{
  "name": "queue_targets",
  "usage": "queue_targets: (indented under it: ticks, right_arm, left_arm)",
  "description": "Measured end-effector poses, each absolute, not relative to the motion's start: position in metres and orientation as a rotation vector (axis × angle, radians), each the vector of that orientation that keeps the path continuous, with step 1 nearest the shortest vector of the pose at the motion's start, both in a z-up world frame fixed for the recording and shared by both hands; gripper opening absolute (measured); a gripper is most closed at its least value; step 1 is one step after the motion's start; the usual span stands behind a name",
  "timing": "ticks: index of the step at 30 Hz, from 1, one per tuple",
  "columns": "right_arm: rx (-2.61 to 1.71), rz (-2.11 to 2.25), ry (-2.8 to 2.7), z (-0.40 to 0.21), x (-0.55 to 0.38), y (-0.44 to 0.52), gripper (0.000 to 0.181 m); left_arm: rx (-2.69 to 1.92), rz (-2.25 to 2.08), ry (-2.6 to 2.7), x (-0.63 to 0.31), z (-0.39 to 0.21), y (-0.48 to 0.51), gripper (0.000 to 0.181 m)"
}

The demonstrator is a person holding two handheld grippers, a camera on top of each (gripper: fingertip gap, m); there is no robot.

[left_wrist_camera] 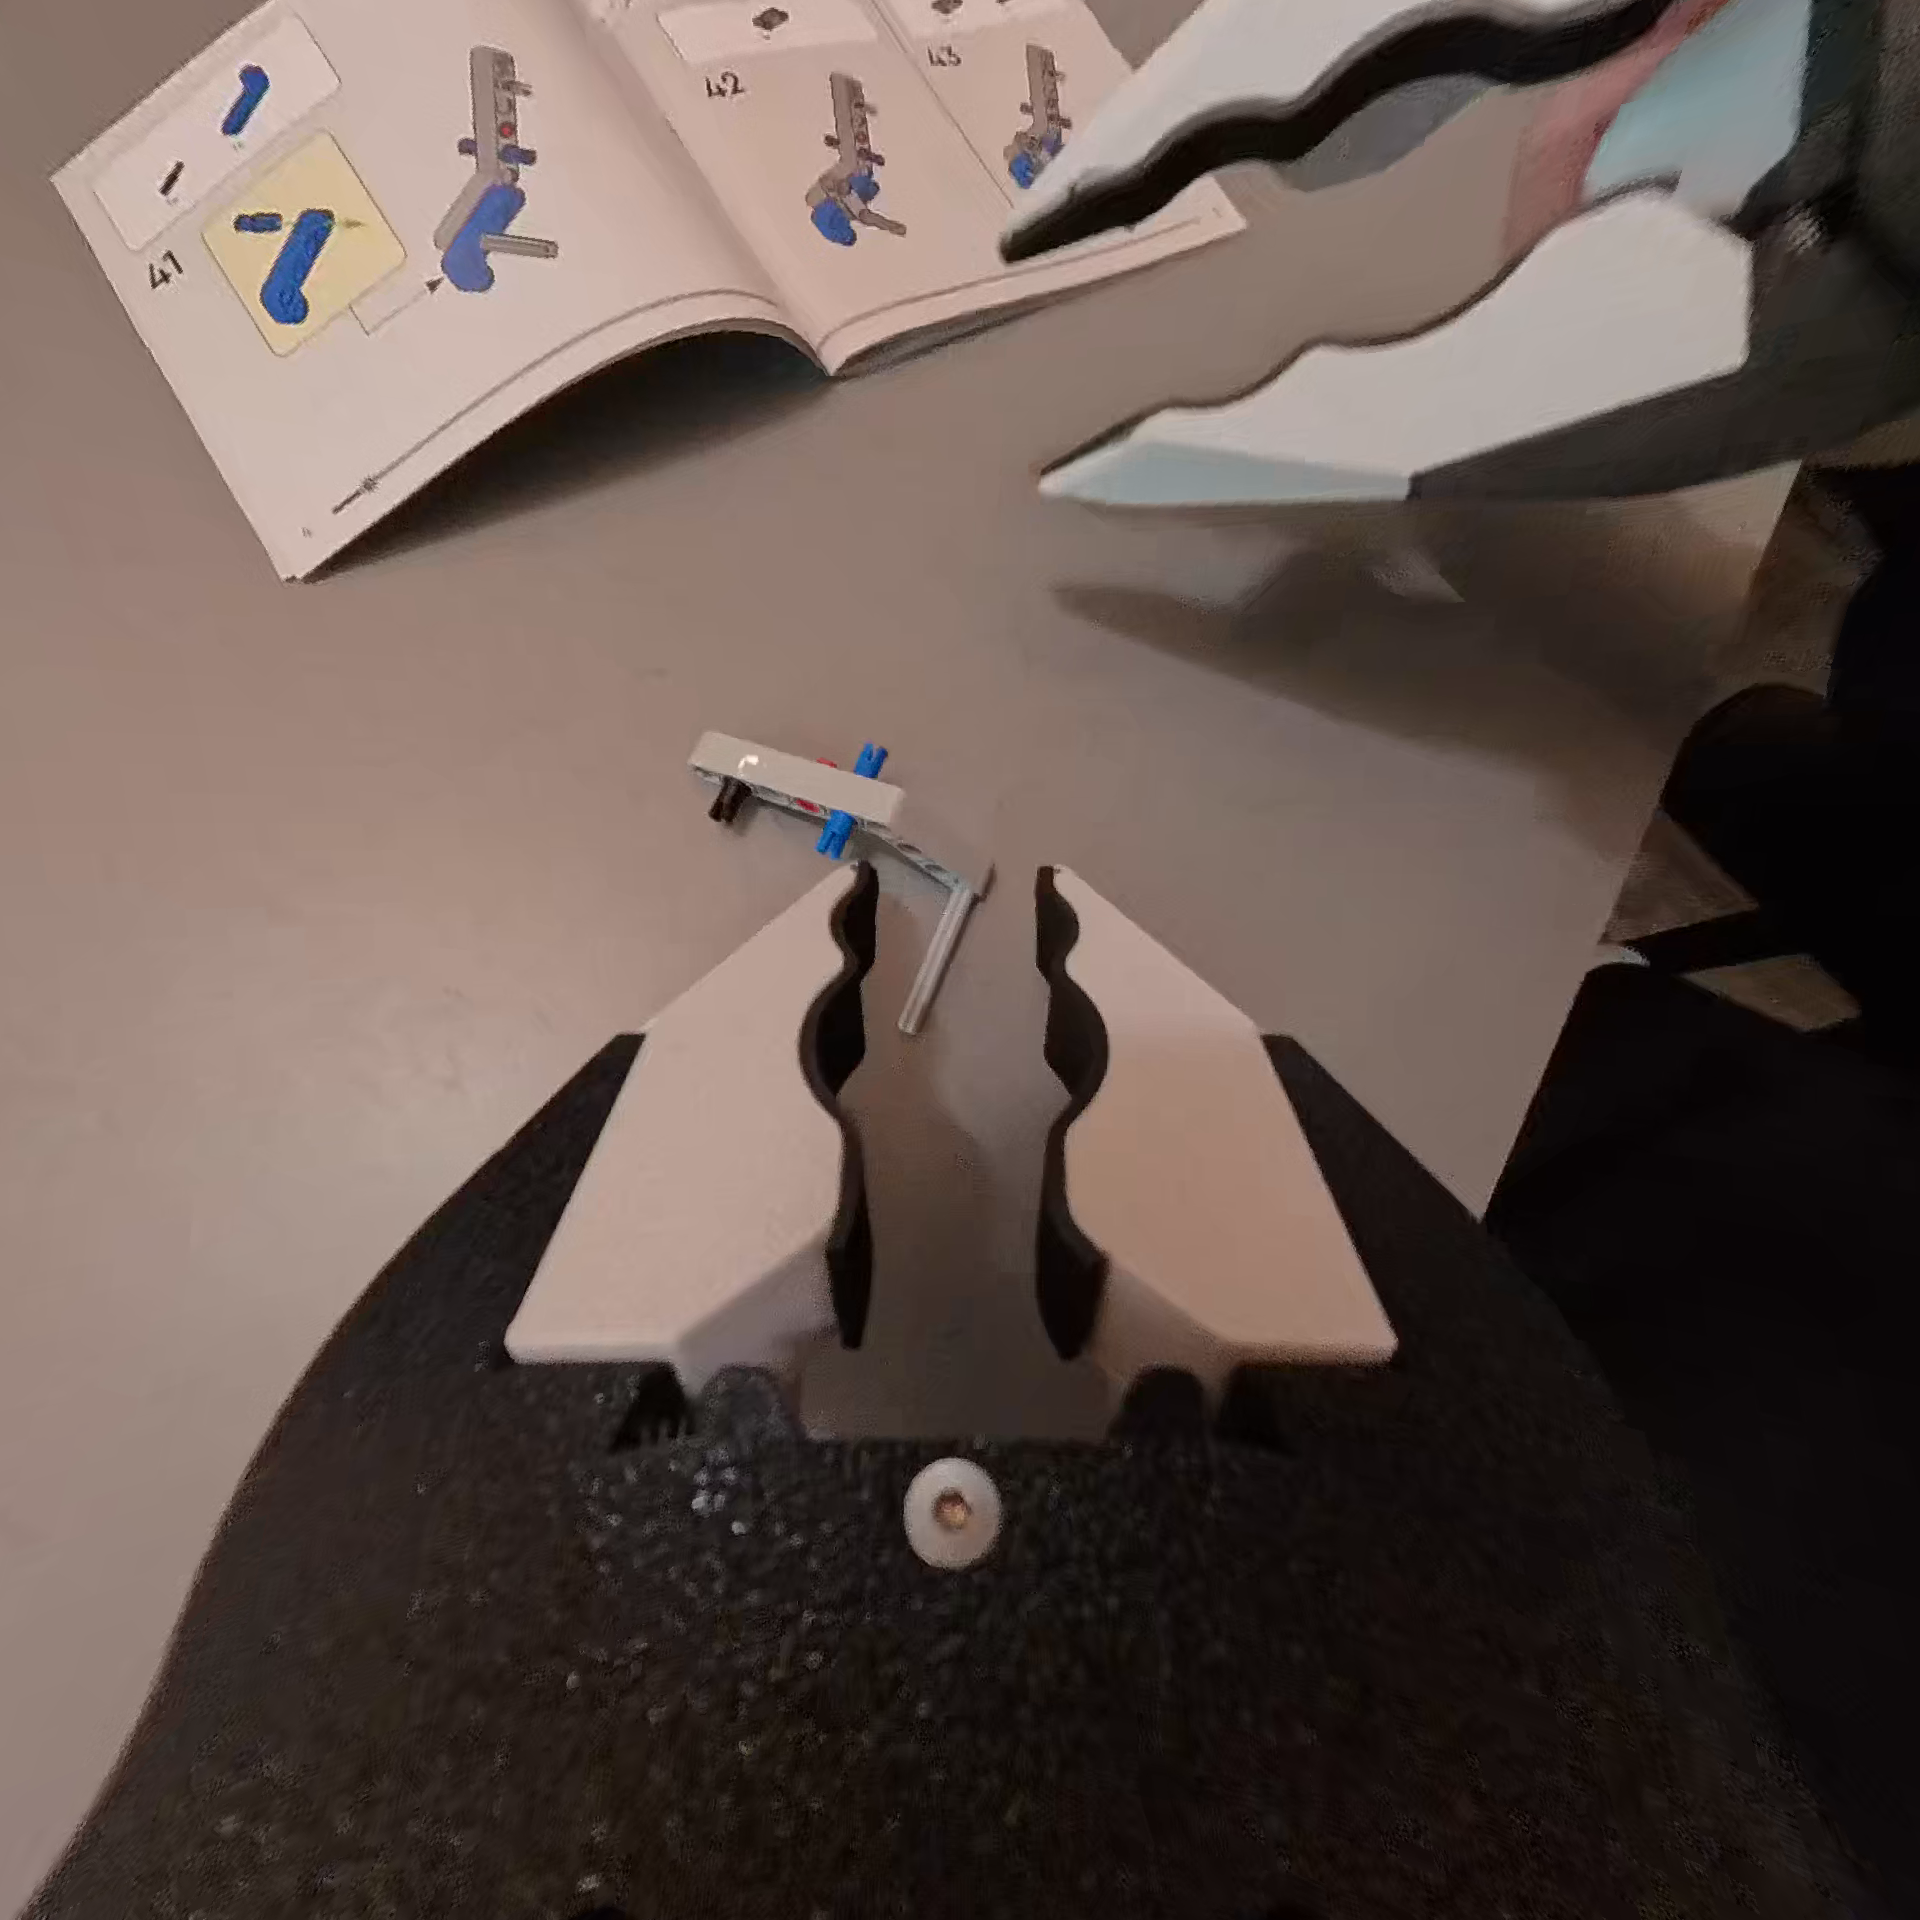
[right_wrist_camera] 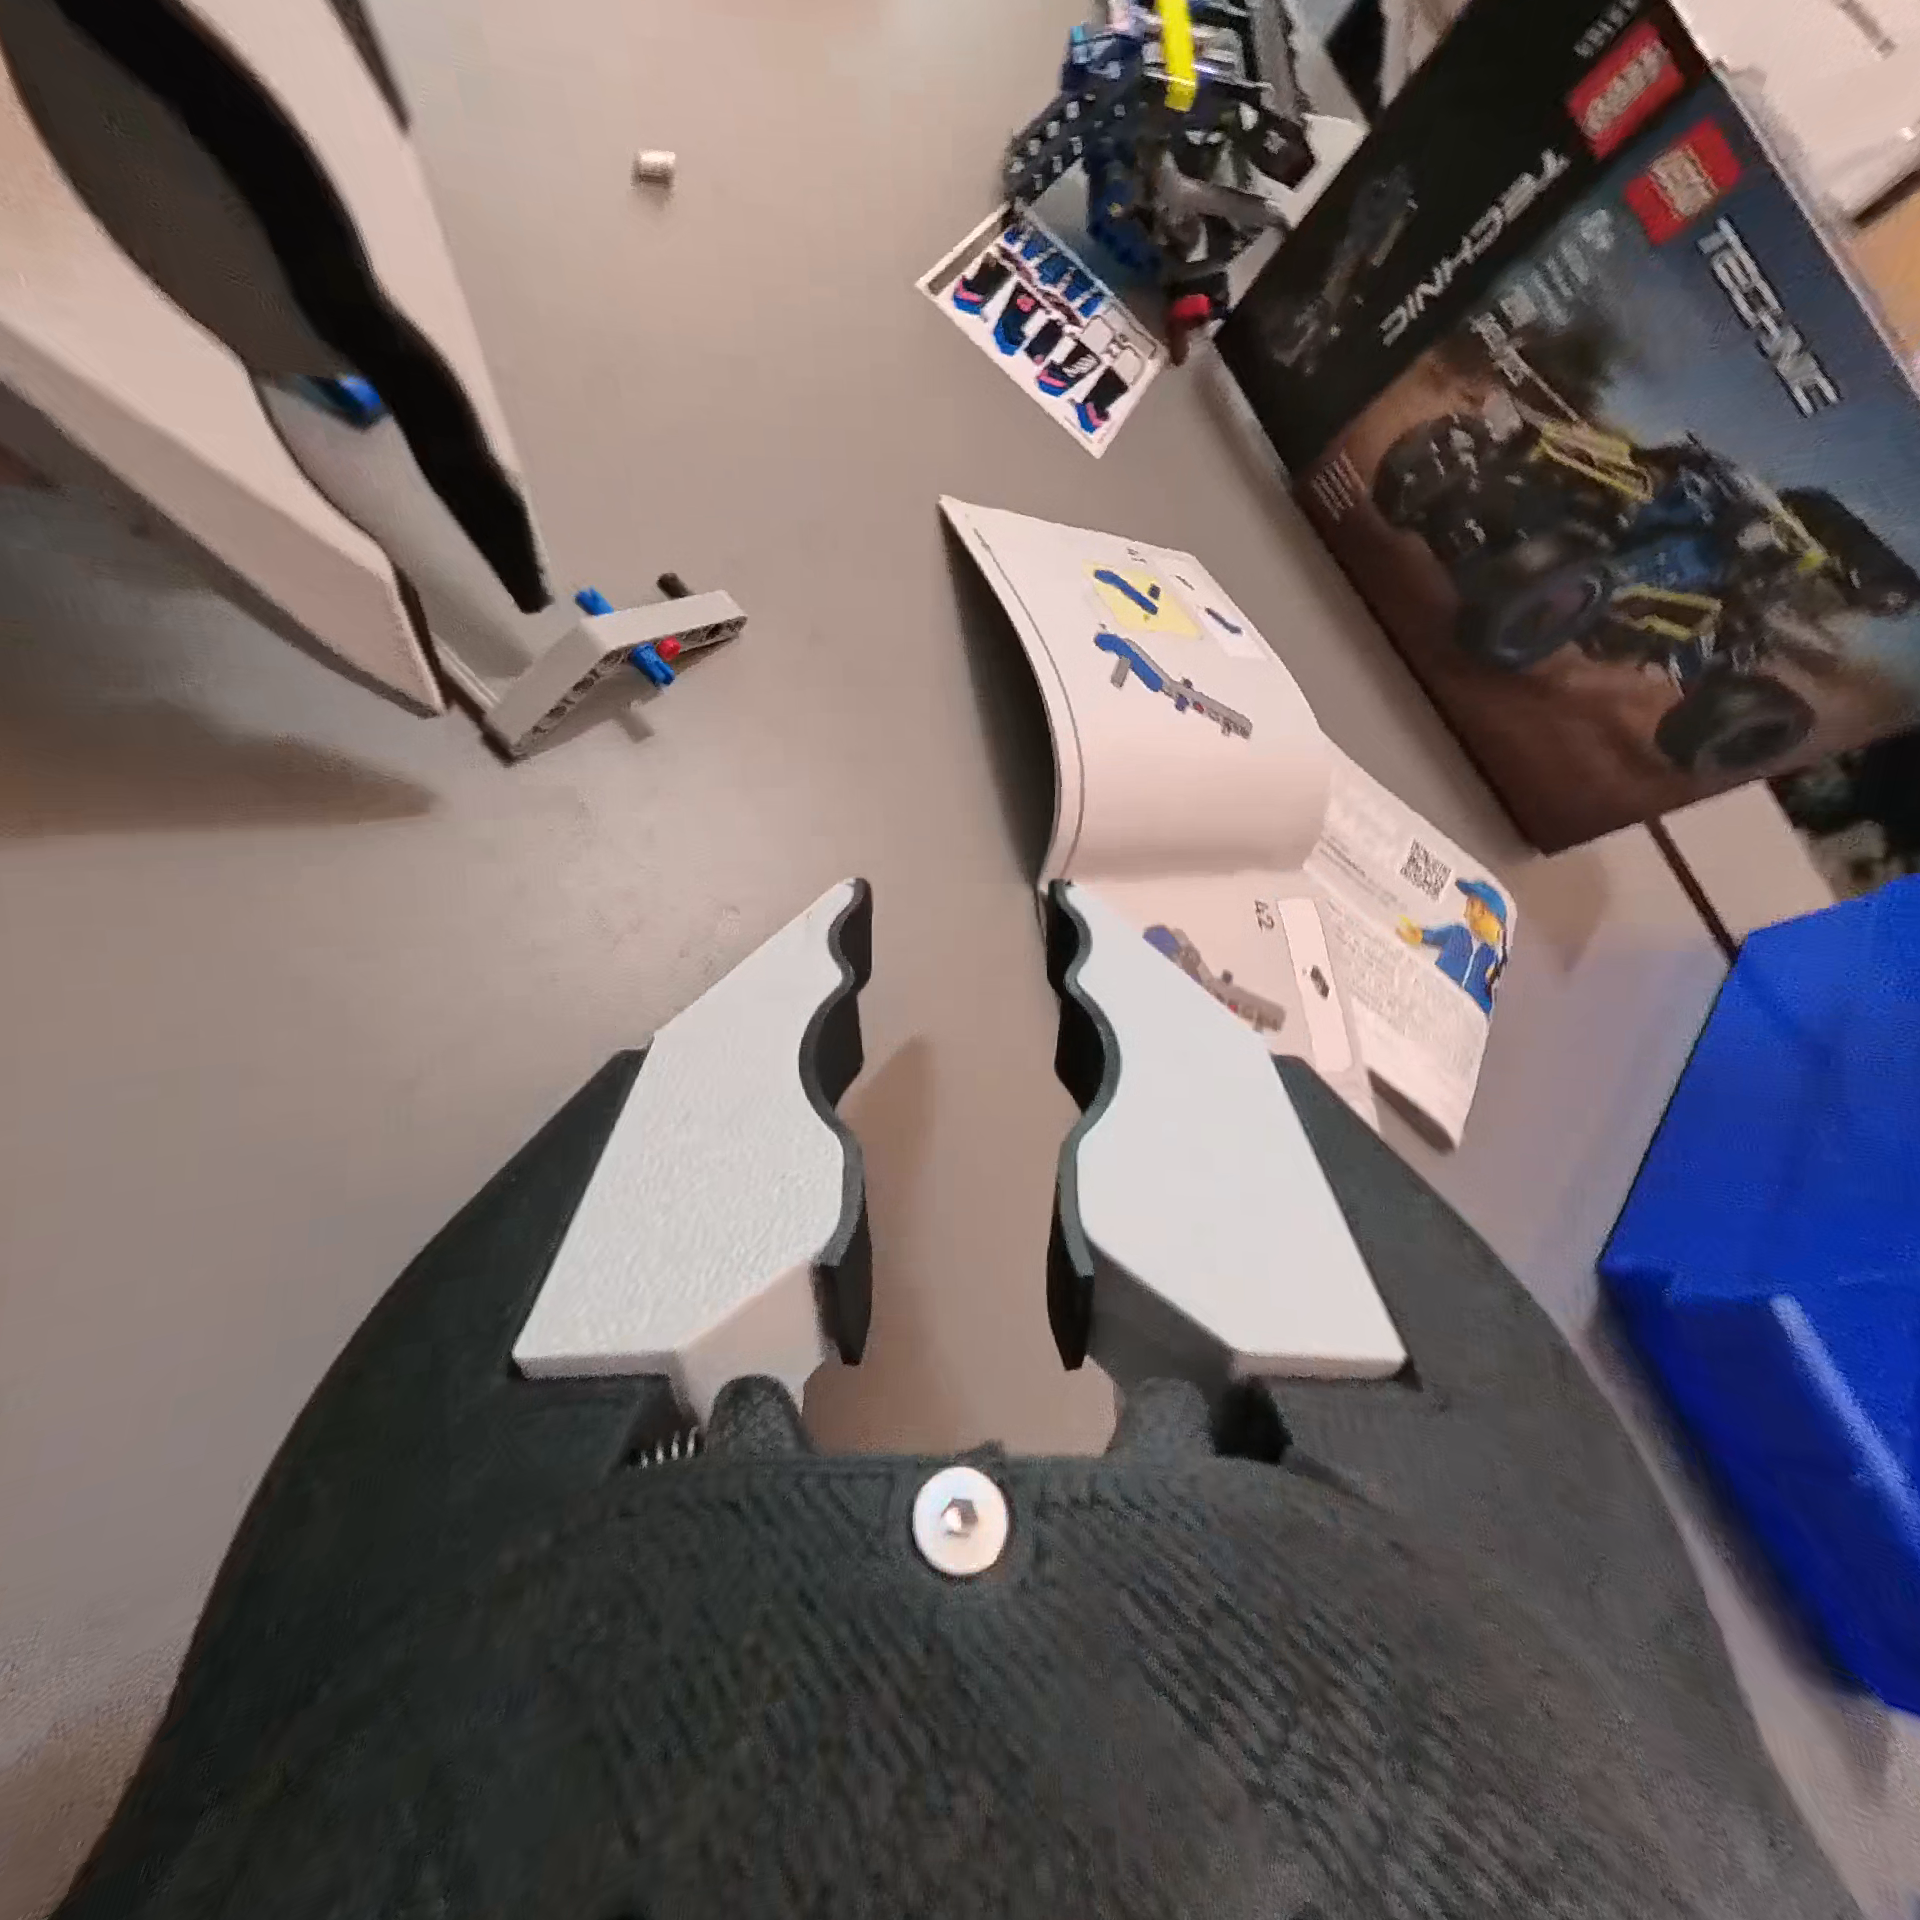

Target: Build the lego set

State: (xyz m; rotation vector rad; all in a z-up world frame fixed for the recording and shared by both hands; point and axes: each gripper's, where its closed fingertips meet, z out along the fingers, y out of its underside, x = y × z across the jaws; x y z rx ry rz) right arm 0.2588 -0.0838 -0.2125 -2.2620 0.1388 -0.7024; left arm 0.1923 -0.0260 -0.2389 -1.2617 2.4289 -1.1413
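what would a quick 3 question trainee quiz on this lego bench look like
1. True or false: the left gripper is shut on the grey beam assembly.
2. Which lies open on the table? A) instruction booklet B) sticker sheet C) set box
3. Fill in: the bin beside the right gripper is coloured ____.

Key: 1 false, its jaws stand apart and empty; 2 A; 3 blue.

- A grey counter [right_wrist_camera: 790, 436] carries everything.
- A blue bin [right_wrist_camera: 1787, 1226] stands at the counter's right edge.
- A small pale cylinder [right_wrist_camera: 655, 166] lies alone, far from the bin.
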Motion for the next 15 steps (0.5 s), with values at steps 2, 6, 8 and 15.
queue_targets:
  ticks: [2,6,8,15]
  right_arm:
    - [-2.222,-0.643,0.189,-0.21,0.254,-0.085,0.032]
    - [-2.186,-0.588,0.233,-0.212,0.252,-0.083,0.03]
    - [-2.18,-0.58,0.23,-0.213,0.251,-0.083,0.031]
    - [-2.144,-0.484,0.229,-0.217,0.244,-0.079,0.03]
  left_arm:
    - [-1.249,-1.137,2.413,0.194,-0.239,-0.029,0.028]
    - [-1.289,-1.115,2.393,0.205,-0.246,-0.031,0.027]
    - [-1.281,-1.087,2.387,0.208,-0.248,-0.03,0.021]
    - [-0.997,-0.88,2.422,0.213,-0.248,-0.02,0.002]
